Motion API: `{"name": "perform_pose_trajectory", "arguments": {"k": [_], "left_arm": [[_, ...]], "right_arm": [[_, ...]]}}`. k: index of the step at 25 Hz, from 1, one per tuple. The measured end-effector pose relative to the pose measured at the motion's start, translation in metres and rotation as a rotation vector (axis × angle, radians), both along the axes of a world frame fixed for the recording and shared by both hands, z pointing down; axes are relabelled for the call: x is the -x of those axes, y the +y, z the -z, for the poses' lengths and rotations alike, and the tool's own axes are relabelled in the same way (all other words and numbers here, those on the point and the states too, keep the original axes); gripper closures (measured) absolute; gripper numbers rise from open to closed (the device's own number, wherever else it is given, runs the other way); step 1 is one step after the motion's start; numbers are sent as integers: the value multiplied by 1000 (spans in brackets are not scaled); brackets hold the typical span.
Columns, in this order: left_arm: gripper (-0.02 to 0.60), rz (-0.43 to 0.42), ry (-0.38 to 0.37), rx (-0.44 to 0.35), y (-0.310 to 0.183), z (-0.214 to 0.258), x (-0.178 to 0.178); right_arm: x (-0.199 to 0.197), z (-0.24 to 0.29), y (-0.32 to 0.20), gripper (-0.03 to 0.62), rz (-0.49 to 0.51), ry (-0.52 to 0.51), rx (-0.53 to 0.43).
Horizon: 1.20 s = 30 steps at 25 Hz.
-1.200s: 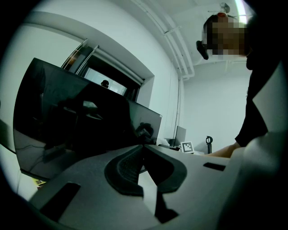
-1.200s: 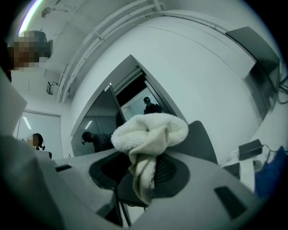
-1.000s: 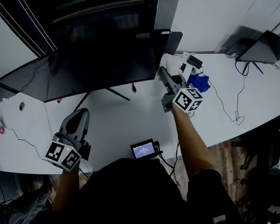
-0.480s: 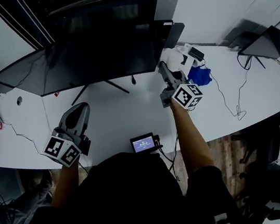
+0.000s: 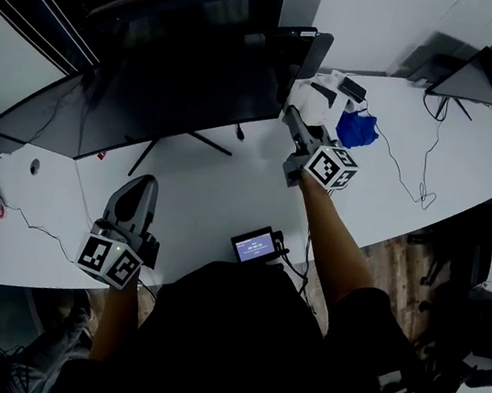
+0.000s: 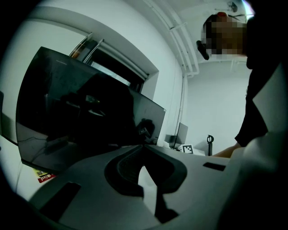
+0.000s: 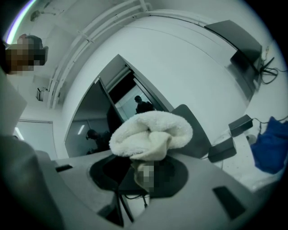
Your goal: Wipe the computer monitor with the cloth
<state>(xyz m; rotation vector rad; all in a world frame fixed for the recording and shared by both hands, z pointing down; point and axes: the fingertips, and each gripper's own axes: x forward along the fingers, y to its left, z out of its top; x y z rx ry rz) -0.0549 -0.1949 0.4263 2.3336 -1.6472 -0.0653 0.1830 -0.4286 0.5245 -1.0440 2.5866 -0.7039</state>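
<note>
Big white desk (image 5: 227,197) under everything, with the dark curved monitor (image 5: 171,87) running across the back of it, and I'll place the rest off that monitor. The open laptop (image 5: 478,75) sits well off to the monitor's right, at the far end of the desk.

The left gripper (image 6: 144,150) is parked in front of the monitor's left half, well apart from the screen, jaws pinched together with nothing in them. The right gripper (image 7: 144,166) is up at the monitor's right edge, clamped onto a fluffy white cloth (image 7: 150,132) that bulges out above the jaws. Can't tell if the cloth actually touches the screen.

A blue bundle (image 5: 357,128) lies just right of the monitor. A little screened device (image 5: 255,244) sits out front of it, at the near desk edge.
</note>
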Motion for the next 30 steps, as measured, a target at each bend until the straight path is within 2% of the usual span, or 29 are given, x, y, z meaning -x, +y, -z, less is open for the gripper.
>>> {"name": "perform_pose_trajectory", "arguments": {"k": [10,15,21,30], "left_arm": [[586,11,0,10,4,-4,6],[586,3,-11,9,3,-7,6],[586,14,1,13,6,-11,9],[586,21,48,15,11,-19,4]], "right_arm": [[4,-44,-1,470,2,61,101],[5,-69,-3,470,-33,5,195],[5,-93,-2,470,-113,-218,373],[7,-124,9,470,-302,-749,666]]}}
